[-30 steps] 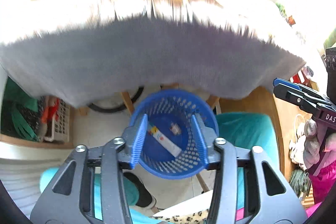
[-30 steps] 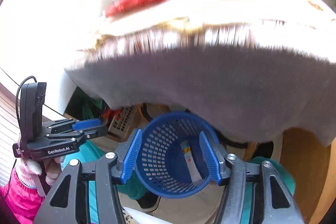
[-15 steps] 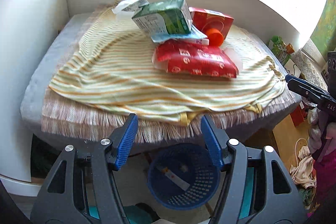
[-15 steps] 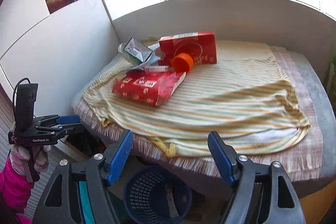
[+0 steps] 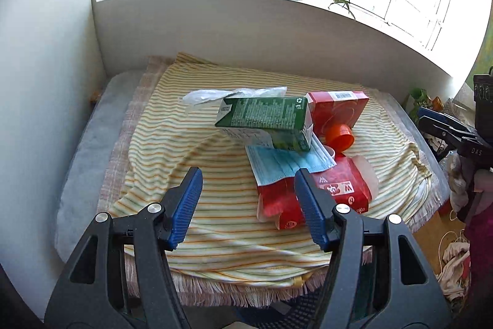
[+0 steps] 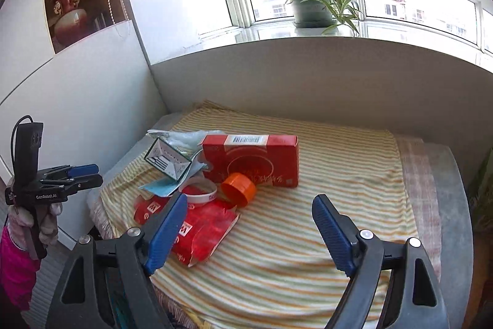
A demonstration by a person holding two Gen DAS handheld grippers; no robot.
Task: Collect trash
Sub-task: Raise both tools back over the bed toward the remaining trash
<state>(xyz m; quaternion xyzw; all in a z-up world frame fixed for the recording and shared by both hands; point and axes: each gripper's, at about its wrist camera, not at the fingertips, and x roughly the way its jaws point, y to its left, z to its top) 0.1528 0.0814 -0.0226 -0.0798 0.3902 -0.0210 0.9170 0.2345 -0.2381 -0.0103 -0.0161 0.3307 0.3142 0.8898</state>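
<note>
Trash lies in a pile on a striped cloth (image 5: 215, 162) over a low table. It holds a green carton (image 5: 265, 119) (image 6: 168, 159), a red box (image 5: 337, 110) (image 6: 255, 159), an orange cap (image 5: 340, 136) (image 6: 238, 188), a blue face mask (image 5: 286, 162), a crumpled red packet (image 5: 336, 190) (image 6: 203, 228) and a clear plastic wrapper (image 5: 234, 93). My left gripper (image 5: 248, 207) is open and empty, short of the pile. My right gripper (image 6: 249, 232) is open and empty over the cloth, right of the red packet. Each gripper shows at the edge of the other's view.
A potted plant (image 6: 312, 5) stands on the windowsill behind the table. White walls close the left side (image 5: 46, 82). A shelf with a red vase (image 6: 67, 17) is at upper left. The blue basket's rim (image 5: 295, 319) peeks out below the table's front edge.
Both grippers have risen from over the blue basket under the table to above the tabletop. The trash pile has come into view and the basket has dropped almost out of sight.
</note>
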